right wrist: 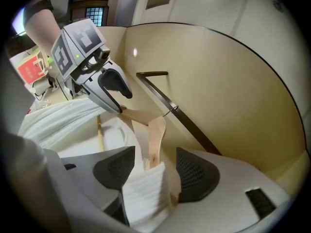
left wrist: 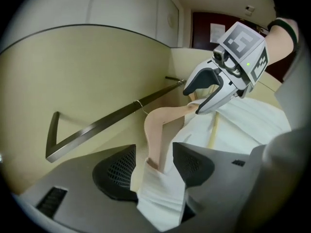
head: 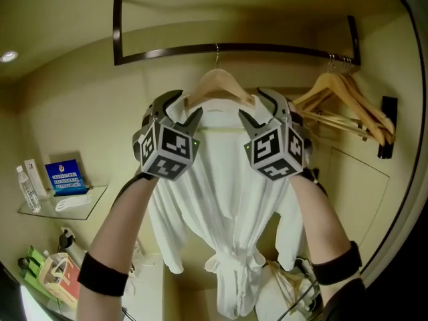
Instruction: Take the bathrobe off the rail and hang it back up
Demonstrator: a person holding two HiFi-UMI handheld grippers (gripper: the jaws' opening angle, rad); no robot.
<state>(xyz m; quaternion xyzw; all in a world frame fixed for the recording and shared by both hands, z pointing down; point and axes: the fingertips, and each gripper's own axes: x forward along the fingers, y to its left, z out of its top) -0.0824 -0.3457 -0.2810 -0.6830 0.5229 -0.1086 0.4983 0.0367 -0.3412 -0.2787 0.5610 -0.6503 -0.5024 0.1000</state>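
A white bathrobe point(head: 227, 206) hangs on a wooden hanger point(head: 217, 82), whose hook sits on the dark rail point(head: 267, 47). My left gripper point(head: 187, 109) is at the robe's left shoulder and my right gripper point(head: 257, 109) at its right shoulder. In the left gripper view the left gripper point(left wrist: 153, 171) stands open, with the hanger arm point(left wrist: 158, 125) and robe cloth point(left wrist: 158, 193) between its pads. The right gripper view shows the right gripper point(right wrist: 155, 171) open the same way around the other hanger arm point(right wrist: 155, 135) and cloth point(right wrist: 143, 193).
Several empty wooden hangers point(head: 348, 105) hang at the rail's right end, beside a dark wall bracket point(head: 386, 127). A glass shelf point(head: 80, 209) at the left carries a bottle point(head: 28, 189) and a blue card point(head: 65, 177). A bag point(head: 57, 276) sits lower left.
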